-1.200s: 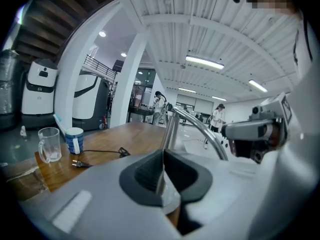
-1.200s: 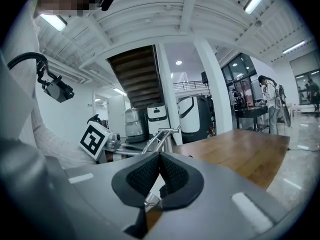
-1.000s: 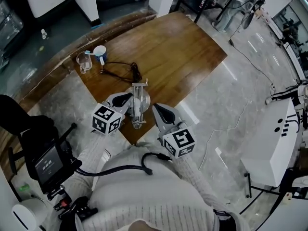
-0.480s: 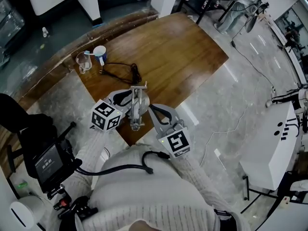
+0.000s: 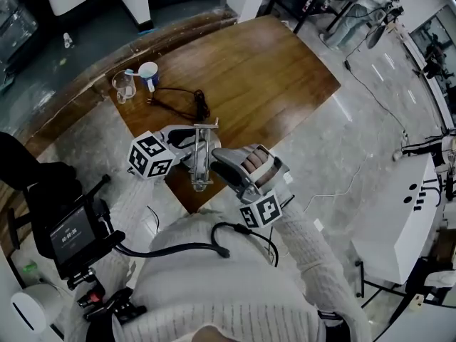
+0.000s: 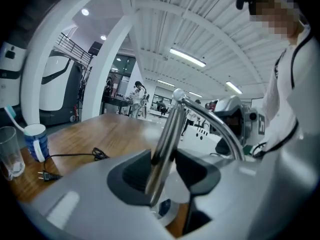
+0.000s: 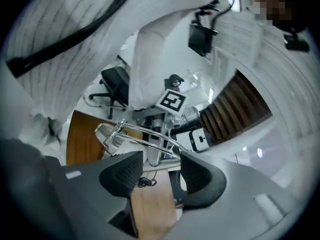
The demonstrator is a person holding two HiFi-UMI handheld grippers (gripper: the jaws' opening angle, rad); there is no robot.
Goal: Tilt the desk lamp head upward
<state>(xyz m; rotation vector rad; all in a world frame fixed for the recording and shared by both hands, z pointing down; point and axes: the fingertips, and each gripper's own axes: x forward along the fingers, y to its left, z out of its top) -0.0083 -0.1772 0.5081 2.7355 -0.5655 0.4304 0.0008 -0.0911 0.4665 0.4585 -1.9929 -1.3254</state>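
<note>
Lamp arm stands between opening jaws of left hand-held gripper; right hand-held gripper opens empty alongside.

The lamp stands on the table by its near corner, with the cord lying just behind the lamp and a cup and glass side by side farther behind it, to the left.

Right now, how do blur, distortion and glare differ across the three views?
Head view: sharp, bent toward the edges, sheen on the wooden table. Left gripper view: heavy fisheye, close lamp arm soft, ceiling strip lights bright. Right gripper view: fisheye, near sleeve blurred.
</note>
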